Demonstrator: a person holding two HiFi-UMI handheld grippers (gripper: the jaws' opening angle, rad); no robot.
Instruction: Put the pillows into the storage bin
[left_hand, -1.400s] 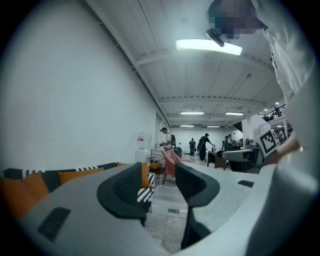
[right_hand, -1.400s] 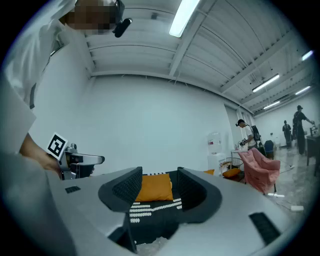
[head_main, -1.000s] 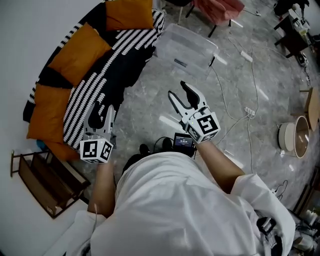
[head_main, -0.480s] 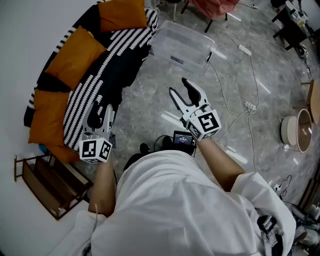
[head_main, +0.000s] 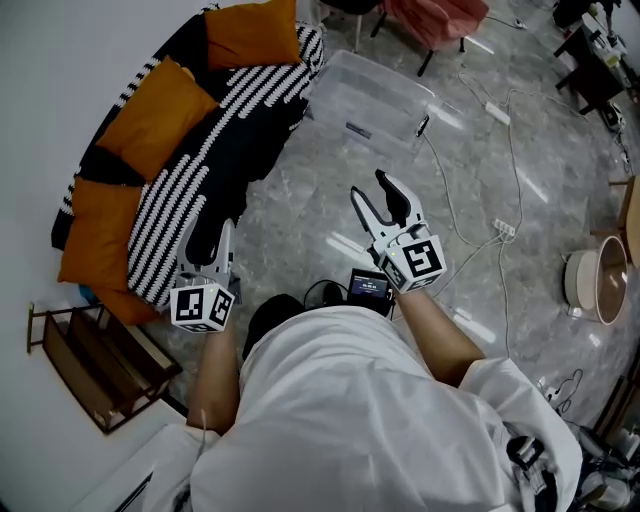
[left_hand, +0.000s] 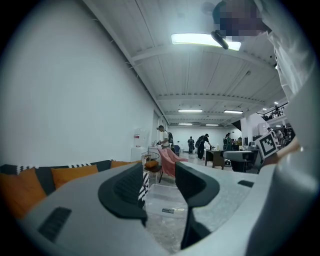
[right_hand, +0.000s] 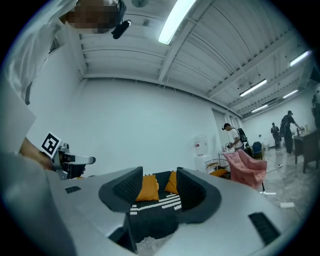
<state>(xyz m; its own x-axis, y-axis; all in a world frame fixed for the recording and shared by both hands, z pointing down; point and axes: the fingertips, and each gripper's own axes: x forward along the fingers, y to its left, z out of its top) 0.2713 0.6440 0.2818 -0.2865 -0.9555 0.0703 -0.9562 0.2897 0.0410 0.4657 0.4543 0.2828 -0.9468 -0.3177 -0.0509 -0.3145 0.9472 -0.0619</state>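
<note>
Approach step, nothing taken. Left tool (head_main: 213, 238) open, empty; right tool (head_main: 379, 200) empty, jaws closing. Orange fabric pillows (head_main: 158, 110) upper left on striped sofa (head_main: 205, 165); clear plastic storage bin (head_main: 372, 98) upper centre. Next: reach, grip pillow.

Grey marble floor (head_main: 300, 200), white wall (head_main: 60, 80), striped sofa (head_main: 180, 190), pink chair (head_main: 440, 15), ceiling strip lights (left_hand: 200, 39)
</note>
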